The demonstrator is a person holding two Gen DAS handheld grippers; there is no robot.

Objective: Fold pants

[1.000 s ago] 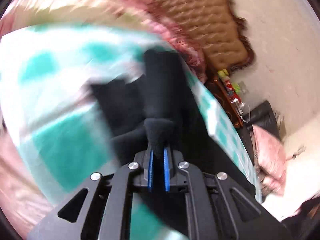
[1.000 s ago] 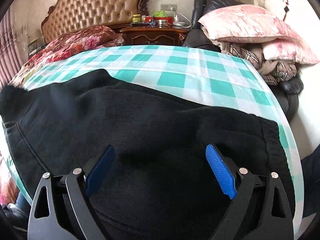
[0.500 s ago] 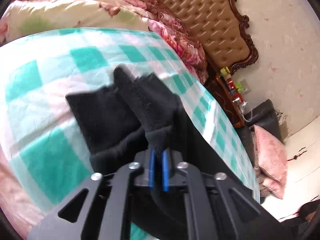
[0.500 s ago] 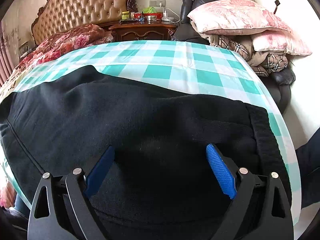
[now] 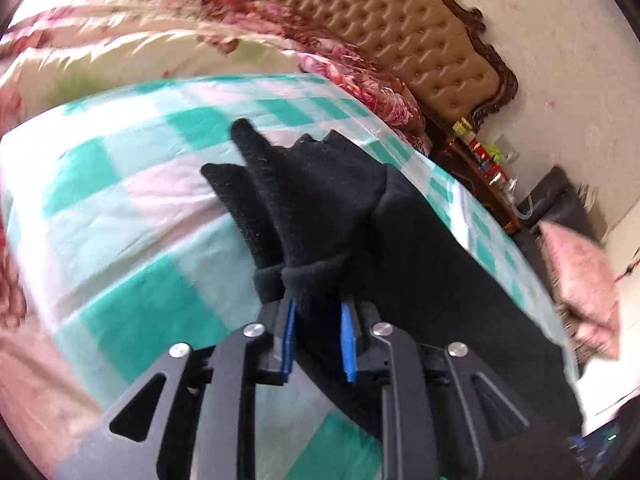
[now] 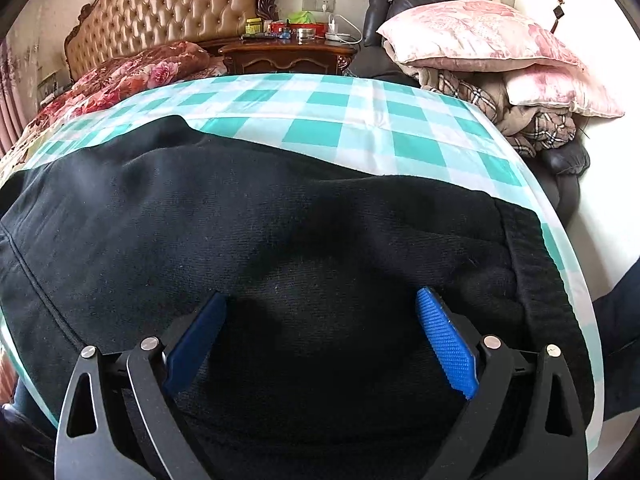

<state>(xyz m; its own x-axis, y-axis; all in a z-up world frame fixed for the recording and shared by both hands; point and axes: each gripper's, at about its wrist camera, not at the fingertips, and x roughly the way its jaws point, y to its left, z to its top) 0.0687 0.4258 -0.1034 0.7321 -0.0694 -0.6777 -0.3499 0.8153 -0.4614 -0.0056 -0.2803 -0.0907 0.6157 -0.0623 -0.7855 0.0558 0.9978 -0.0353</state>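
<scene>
So the black pants (image 6: 280, 216) are spread across the bed, on the teal-and-white checked sheet (image 6: 360, 120). In the right wrist view they fill pretty much the whole lower half, with the thicker waistband edge running down around 4 o'clock near the edge of the bed.

The right tongs (image 6: 320, 336) are spread wide, released, hanging right over the dark fabric with nothing pinched. You can see both blue pads (image 6: 446, 344) clear of each other, one at 7 o'clock and one at 5 o'clock.

The left tongs (image 5: 316, 332) are at the leg end. Their jaws have just been opening, and a bunched-up cuff of the pants (image 5: 320, 208) is sitting between the pads. There's a visible gap now between the blue pads (image 5: 287, 336) and the cloth, at least on the right side, so I'd call it let go rather than clamped. The cuffs stick out toward 12 o'clock from the tongs, a bit crumpled, and the rest of the leg trails off toward 4 o'clock.

Background: a tufted tan headboard (image 6: 176, 8) at 11 o'clock in the right view, a floral quilt (image 6: 132, 76) below it, a wooden nightstand (image 6: 288, 54) at 12, and pink pillows (image 6: 480, 36) piled on a dark chair at 2 o'clock.
</scene>
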